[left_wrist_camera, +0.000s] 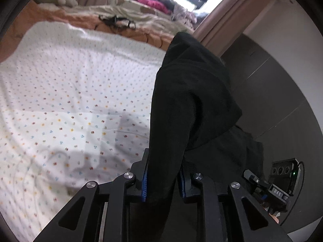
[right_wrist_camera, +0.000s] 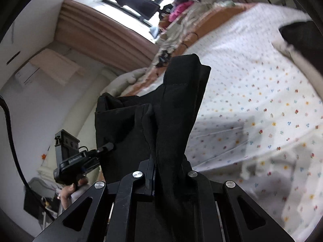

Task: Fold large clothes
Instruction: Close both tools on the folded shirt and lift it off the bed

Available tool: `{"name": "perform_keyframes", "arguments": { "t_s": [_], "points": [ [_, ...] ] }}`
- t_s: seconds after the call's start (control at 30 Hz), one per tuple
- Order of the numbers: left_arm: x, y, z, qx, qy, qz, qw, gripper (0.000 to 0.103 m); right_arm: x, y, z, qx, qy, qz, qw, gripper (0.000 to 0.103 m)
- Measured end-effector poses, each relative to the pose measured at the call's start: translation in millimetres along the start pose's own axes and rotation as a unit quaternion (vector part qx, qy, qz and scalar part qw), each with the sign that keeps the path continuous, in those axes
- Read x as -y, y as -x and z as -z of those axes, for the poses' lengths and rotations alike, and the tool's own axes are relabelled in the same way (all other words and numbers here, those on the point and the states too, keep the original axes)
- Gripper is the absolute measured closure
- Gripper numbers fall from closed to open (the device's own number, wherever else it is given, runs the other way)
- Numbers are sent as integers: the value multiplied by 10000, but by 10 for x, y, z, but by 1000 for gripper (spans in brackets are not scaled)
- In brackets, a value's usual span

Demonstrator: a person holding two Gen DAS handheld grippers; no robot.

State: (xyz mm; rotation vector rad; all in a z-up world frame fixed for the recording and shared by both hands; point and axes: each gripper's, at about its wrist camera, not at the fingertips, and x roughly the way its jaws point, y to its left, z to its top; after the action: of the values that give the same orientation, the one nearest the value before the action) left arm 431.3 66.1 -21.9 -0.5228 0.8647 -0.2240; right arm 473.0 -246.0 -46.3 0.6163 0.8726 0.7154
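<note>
I have the black garment (left_wrist_camera: 187, 100) off the bed (left_wrist_camera: 70, 92), hanging above its flowered sheet near the edge; no fold shows yet, so I judge the whole folding is left. Its long axis seems to run between my two grips, the cloth sagging. My left gripper (left_wrist_camera: 164, 183) is clenched on one bunched end, my right gripper (right_wrist_camera: 167, 177) on the other, both beside the bed.
</note>
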Motion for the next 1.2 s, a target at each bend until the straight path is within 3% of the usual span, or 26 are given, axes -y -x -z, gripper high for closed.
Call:
{"name": "perform_keyframes", "arguments": {
  "t_s": [0.47,0.93,1.2],
  "points": [
    [889,728,393,578,-266,516,9966,85,-786,1200,83,758,941,145,9926,90],
    [2132,816,610,575,-710,1068,9901,85,-934,2457,-9,1374,1368,666,9788,90],
    [2762,727,799,494,-805,1213,9881,85,-867,2984,-56,1486,1426,909,9743,90]
  ]
}}
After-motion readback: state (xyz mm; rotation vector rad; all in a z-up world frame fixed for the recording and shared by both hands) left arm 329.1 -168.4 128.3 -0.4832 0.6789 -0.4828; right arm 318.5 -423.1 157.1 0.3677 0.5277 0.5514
